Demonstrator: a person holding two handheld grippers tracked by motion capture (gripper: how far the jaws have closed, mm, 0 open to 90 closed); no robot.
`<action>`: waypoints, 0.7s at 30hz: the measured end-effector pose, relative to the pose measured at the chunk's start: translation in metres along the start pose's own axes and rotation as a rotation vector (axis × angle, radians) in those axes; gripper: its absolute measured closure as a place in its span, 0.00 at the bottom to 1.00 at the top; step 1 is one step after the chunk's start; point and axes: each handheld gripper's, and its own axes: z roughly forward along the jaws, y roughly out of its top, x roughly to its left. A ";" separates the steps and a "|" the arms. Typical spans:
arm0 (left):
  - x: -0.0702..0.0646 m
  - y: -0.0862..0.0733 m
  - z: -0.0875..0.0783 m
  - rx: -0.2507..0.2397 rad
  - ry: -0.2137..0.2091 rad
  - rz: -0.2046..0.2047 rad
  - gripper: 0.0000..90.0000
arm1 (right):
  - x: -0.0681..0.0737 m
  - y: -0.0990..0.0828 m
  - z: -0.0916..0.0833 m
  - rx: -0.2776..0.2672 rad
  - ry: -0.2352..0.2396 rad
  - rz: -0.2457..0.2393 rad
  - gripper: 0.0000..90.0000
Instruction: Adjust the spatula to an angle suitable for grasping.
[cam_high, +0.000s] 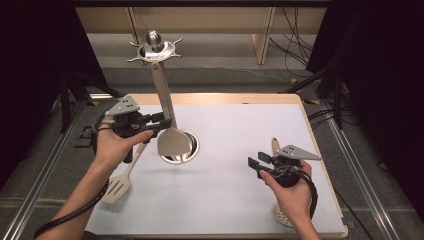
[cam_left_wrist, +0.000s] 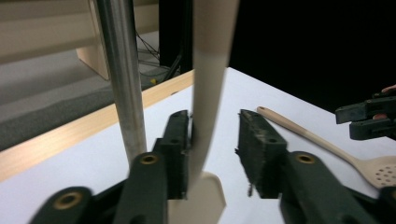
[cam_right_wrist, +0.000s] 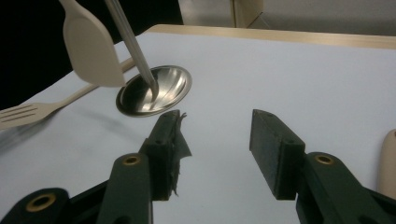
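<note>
Spatula (cam_high: 172, 140) hanging from the utensil stand, between your left gripper's (cam_high: 167, 121) jaws

Your left gripper's jaws stand apart around the spatula's pale handle (cam_left_wrist: 208, 84); one pad touches it, the other is clear. Its blade hangs above the stand's round steel base (cam_high: 192, 147) at the white mat's (cam_high: 225, 200) left-centre. A slotted turner (cam_high: 117, 185) lies near left. Your right gripper (cam_high: 260, 162), near right, is wide open and empty, beside a perforated spoon (cam_left_wrist: 369, 165)
</note>
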 end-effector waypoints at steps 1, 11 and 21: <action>0.000 -0.001 -0.002 -0.001 0.010 0.012 0.63 | 0.000 0.000 -0.001 0.008 -0.002 0.003 0.60; -0.001 -0.010 -0.016 -0.017 0.022 0.011 0.62 | -0.004 0.002 -0.001 -0.001 -0.005 0.007 0.60; -0.007 -0.004 -0.026 -0.017 0.007 0.017 0.77 | -0.011 0.002 -0.001 -0.007 -0.019 -0.016 0.60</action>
